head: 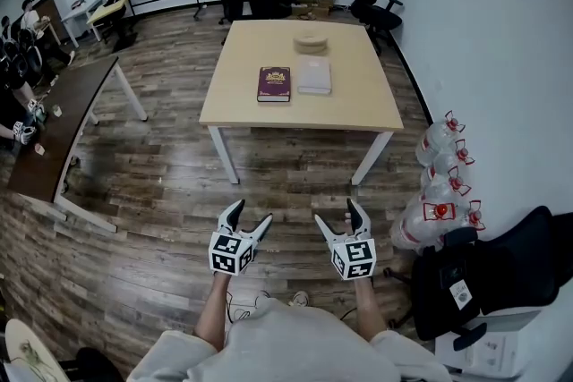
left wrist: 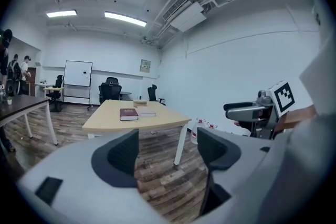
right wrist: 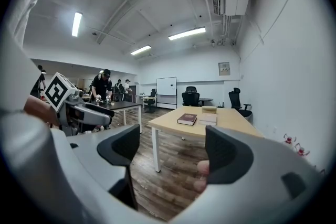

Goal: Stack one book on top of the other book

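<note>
A dark red book (head: 274, 84) and a white book (head: 314, 75) lie flat side by side on the light wooden table (head: 242, 98), the red one on the left. Both books show small and far off in the gripper views, red book (left wrist: 128, 114) (right wrist: 187, 119) and white book (left wrist: 146, 113) (right wrist: 208, 119). My left gripper (head: 248, 216) and right gripper (head: 338, 215) are held side by side well short of the table, over the wooden floor. Each has its jaws spread wide with nothing between them. The right gripper (left wrist: 247, 110) shows in the left gripper view.
A round stack of flat pale things (head: 311, 42) sits at the table's far end. Water jugs (head: 440, 179) stand by the right wall, a black chair (head: 497, 273) near me on the right. A dark table (head: 63, 130) with people beside it is at the left.
</note>
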`<action>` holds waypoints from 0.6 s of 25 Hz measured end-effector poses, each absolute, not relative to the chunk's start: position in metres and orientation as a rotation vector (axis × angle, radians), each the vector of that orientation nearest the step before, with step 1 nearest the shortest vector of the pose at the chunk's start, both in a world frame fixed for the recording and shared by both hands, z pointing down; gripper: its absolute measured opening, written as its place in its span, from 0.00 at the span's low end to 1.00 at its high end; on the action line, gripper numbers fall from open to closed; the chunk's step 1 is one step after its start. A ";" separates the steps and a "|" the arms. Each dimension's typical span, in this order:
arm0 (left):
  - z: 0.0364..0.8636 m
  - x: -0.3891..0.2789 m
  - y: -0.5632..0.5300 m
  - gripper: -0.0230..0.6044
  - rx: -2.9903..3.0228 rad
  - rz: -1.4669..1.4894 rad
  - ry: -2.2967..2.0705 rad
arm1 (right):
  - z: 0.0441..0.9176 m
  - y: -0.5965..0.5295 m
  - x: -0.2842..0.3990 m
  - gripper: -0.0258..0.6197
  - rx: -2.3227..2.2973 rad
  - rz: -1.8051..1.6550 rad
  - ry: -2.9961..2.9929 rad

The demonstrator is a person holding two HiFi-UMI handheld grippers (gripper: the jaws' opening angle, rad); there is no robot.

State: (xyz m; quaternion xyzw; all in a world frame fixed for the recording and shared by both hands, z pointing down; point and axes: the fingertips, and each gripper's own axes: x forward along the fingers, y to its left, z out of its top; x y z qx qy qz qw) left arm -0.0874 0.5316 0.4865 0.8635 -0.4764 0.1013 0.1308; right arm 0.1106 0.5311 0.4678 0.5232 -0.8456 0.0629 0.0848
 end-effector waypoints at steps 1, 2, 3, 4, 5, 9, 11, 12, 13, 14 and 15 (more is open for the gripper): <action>0.487 -0.085 0.532 0.59 2.506 0.296 -1.383 | 0.468 0.532 0.113 0.63 1.559 0.188 -2.522; 0.488 -0.082 0.533 0.59 2.505 0.297 -1.384 | 0.468 0.532 0.115 0.62 1.559 0.188 -2.521; 0.488 -0.080 0.533 0.59 2.503 0.298 -1.387 | 0.469 0.532 0.118 0.62 1.560 0.188 -2.519; 0.488 -0.077 0.533 0.59 2.503 0.298 -1.390 | 0.469 0.532 0.120 0.62 1.561 0.189 -2.517; 0.487 -0.075 0.534 0.59 2.504 0.296 -1.392 | 0.469 0.533 0.123 0.62 1.560 0.189 -2.516; 0.484 -0.062 0.533 0.59 2.500 0.278 -1.400 | 0.469 0.533 0.134 0.61 1.539 0.187 -2.529; 0.484 -0.055 0.531 0.59 2.501 0.286 -1.408 | 0.470 0.533 0.139 0.61 1.533 0.191 -2.532; 0.484 -0.052 0.530 0.59 2.502 0.290 -1.409 | 0.470 0.533 0.142 0.61 1.532 0.192 -2.533; 0.484 -0.049 0.530 0.59 2.502 0.294 -1.410 | 0.470 0.533 0.144 0.61 1.532 0.192 -2.534; 0.485 -0.046 0.530 0.59 2.502 0.297 -1.411 | 0.471 0.532 0.147 0.61 1.530 0.192 -2.534; 0.485 -0.043 0.529 0.59 2.501 0.301 -1.412 | 0.472 0.532 0.149 0.61 1.528 0.193 -2.535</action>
